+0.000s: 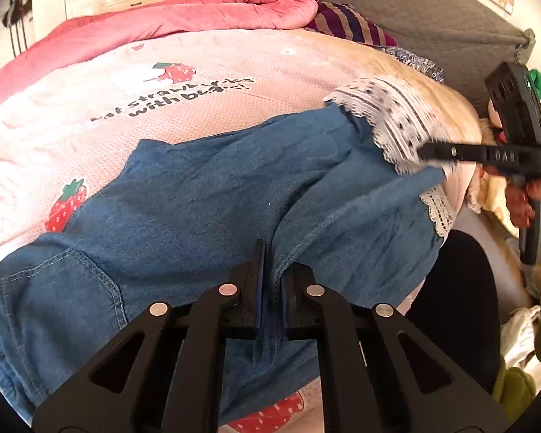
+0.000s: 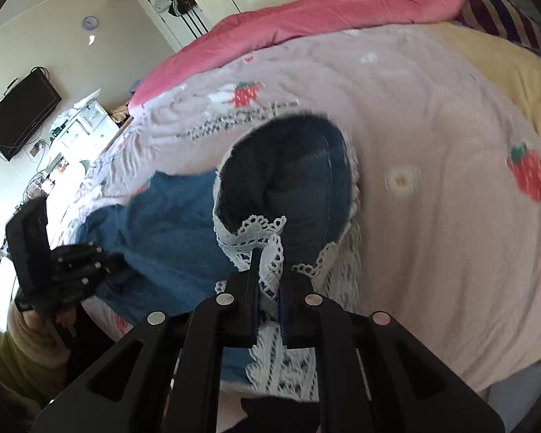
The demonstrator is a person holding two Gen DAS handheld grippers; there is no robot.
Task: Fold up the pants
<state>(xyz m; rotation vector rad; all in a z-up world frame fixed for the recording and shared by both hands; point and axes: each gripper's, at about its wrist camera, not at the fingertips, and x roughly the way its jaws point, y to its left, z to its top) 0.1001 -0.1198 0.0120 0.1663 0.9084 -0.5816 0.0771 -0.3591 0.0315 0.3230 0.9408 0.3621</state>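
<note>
A pair of blue denim pants (image 1: pixel 212 187) with white lace-trimmed cuffs (image 1: pixel 389 122) lies spread across a pale pink bedsheet printed with red strawberries and dark lettering (image 1: pixel 90 108), its legs running toward the right in the left wrist view. The left gripper (image 1: pixel 272 281), a black two-finger tool, has its jaws pinched tight on a ridge of the denim near the crotch seam, fabric bunched between the pads. The right gripper (image 2: pixel 270 281), of the same black make, is clamped on the lace hem of one leg, whose opening (image 2: pixel 288 173) gapes round and dark just beyond the fingertips; that view is blurred. A hand (image 1: pixel 530 198) with red nails holds the right gripper's handle. Beyond the pants, a thick coral-pink quilt (image 1: pixel 198 11) lies bunched along the far edge of the bed, with a purple striped cloth (image 1: pixel 346 23) beside it and a grey padded headboard (image 1: pixel 432 11) behind.
</note>
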